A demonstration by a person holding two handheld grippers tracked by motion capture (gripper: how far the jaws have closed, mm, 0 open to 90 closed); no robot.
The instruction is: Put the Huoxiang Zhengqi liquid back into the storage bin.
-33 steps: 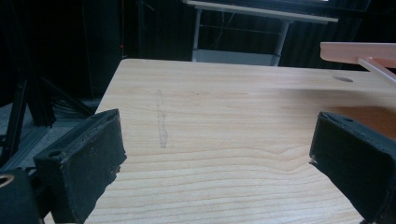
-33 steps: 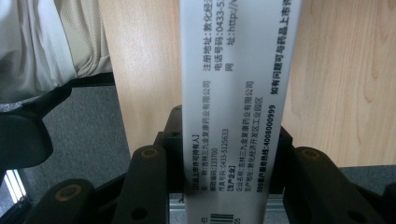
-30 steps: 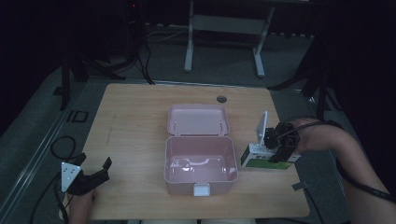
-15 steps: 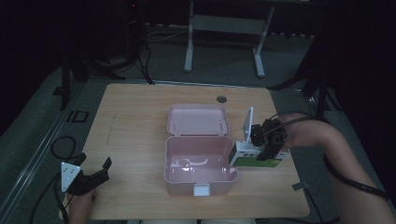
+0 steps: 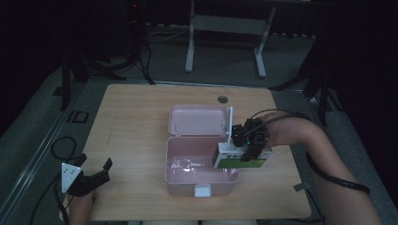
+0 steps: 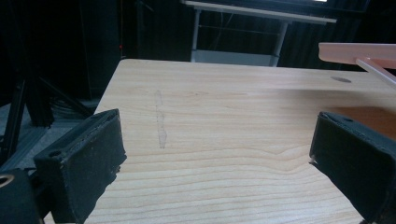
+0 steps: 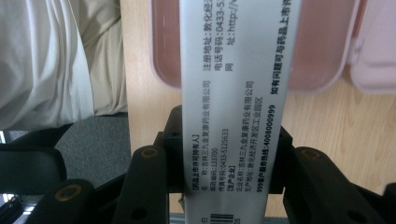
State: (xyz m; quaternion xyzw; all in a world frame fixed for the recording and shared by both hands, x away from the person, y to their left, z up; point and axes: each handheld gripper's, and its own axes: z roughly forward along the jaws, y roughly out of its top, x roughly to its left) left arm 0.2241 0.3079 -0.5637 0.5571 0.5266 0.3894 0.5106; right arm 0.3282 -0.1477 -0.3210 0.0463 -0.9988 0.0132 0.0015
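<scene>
A light wooden table point(image 5: 136, 140) seen from above, in a dark room.

At the table's near left corner, the left gripper point(image 5: 93, 178) sits low by the edge, held in a hand point(image 5: 80, 204) that enters from the bottom. Its two black padded jaws stand wide apart with nothing between them. In the left gripper view, the pads frame bare wood grain, and the edge of the pink lid juts in at the upper right.

In the middle of the table stands an open pale pink plastic box point(image 5: 201, 180) with rounded corners and a white latch on its near wall. Its hinged lid point(image 5: 195, 120) lies flat on the table behind it. A small pale item lies on the box floor; what it is cannot be told.

To the right, the right gripper point(image 5: 248, 150) hangs over the box's right rim, the person's forearm reaching in from the right. Its jaws are closed on a white and green cardboard medicine carton point(image 5: 241, 157), which sits at the box's right edge, partly over the cavity. In the right gripper view, the carton's point(image 7: 238, 93) white printed side runs up between the jaws, with the pink box beneath its far end.
</scene>
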